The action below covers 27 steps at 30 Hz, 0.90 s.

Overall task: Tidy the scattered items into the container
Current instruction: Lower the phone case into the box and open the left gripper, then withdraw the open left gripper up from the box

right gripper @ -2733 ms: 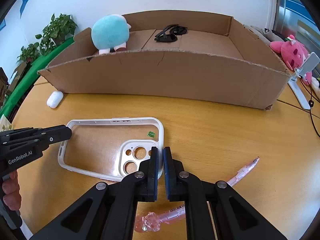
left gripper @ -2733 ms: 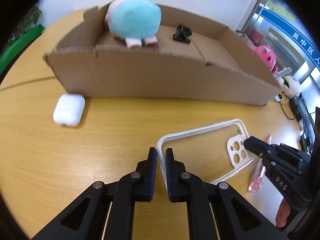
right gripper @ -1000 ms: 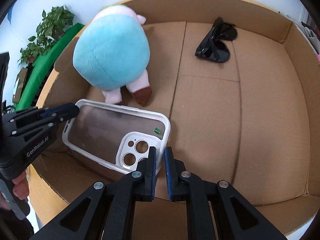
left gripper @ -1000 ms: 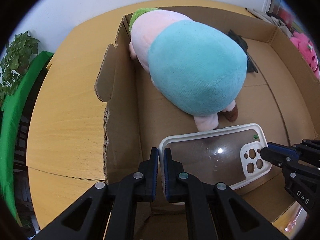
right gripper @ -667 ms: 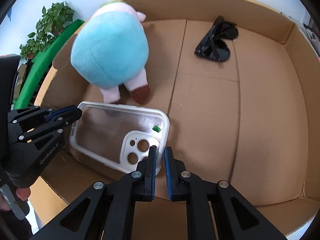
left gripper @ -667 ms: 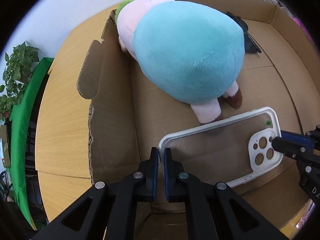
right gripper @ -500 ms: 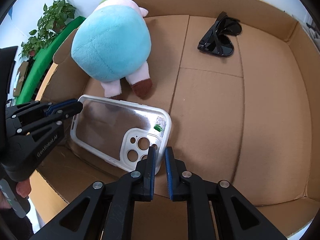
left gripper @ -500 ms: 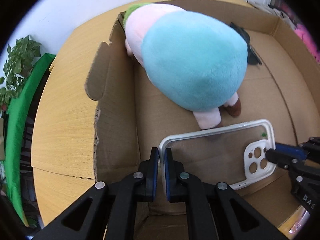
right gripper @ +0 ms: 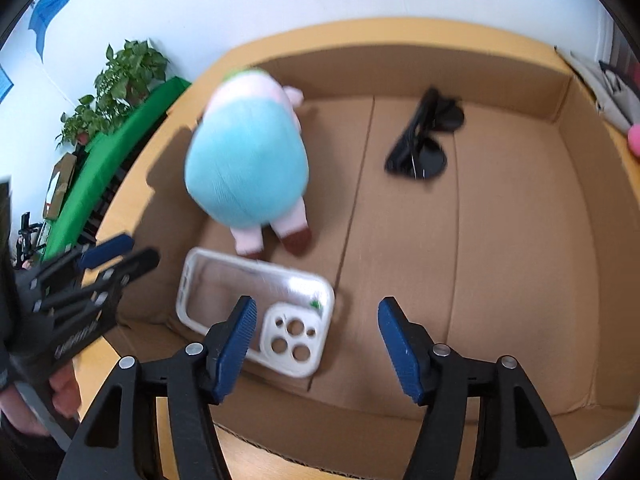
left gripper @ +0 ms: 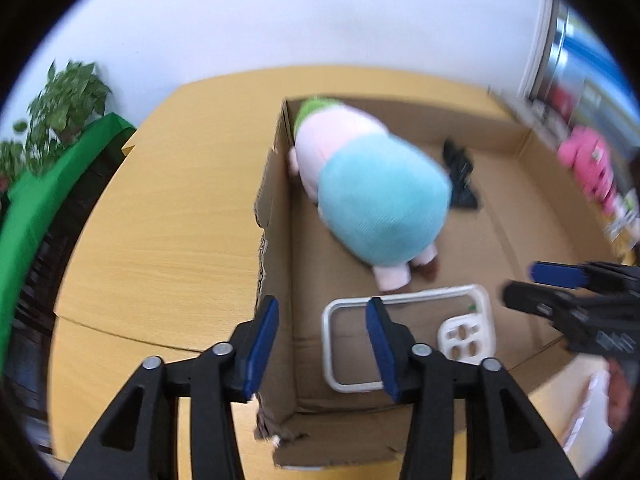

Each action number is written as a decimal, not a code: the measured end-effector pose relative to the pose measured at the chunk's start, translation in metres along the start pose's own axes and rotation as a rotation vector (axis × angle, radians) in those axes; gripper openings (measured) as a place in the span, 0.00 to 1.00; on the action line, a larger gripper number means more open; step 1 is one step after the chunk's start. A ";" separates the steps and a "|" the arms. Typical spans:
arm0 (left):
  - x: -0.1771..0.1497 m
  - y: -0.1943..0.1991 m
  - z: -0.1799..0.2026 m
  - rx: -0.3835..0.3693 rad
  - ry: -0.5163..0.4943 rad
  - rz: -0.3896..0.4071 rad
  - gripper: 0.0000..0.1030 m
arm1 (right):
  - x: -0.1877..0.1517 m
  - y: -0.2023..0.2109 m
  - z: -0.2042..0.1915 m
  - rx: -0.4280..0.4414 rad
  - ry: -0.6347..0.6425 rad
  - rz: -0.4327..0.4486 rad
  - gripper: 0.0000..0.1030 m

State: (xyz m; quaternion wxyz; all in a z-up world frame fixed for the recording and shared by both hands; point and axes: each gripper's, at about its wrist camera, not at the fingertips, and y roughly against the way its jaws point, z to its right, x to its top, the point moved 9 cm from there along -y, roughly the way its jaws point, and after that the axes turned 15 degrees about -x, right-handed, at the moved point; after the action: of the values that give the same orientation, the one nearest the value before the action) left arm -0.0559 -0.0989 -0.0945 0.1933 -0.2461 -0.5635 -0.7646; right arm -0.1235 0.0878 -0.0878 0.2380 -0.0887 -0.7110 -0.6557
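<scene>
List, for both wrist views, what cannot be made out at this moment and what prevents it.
- Plush toy: face hidden in both views; it faces away, and motion blurs it.
- Sunglasses: partly hidden behind the plush in the left view.
- Phone case: near edge covered by a finger of the right gripper.
- Cardboard box: near wall cut off by the right view's edge.
- Left gripper: hides the box's near corner.

Clear phone case (right gripper: 256, 312) with white rim and white camera cutout, lying flat on floor of open cardboard box (right gripper: 520, 264), near box's front-left corner, free of both grippers. Teal-pink plush toy (right gripper: 248, 168) lies just behind the case, feet toward it. Folded black sunglasses (right gripper: 424, 148) toward box's back wall, well apart from the case.
</scene>
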 end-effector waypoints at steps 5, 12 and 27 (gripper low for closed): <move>-0.012 0.010 0.009 -0.066 0.024 0.050 0.48 | 0.028 -0.028 -0.030 0.004 0.091 -0.077 0.59; -0.024 -0.004 0.002 -0.099 0.032 0.008 0.48 | 0.036 -0.076 -0.072 0.041 0.184 -0.166 0.27; -0.022 -0.007 0.001 -0.119 0.006 0.014 0.48 | 0.044 -0.044 -0.073 0.095 0.128 0.020 0.58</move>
State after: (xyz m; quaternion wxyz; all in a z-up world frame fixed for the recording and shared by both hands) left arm -0.0419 -0.0956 -0.1132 0.1853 -0.2585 -0.5148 -0.7961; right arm -0.1643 0.0029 -0.1049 0.2936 -0.0423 -0.7236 -0.6232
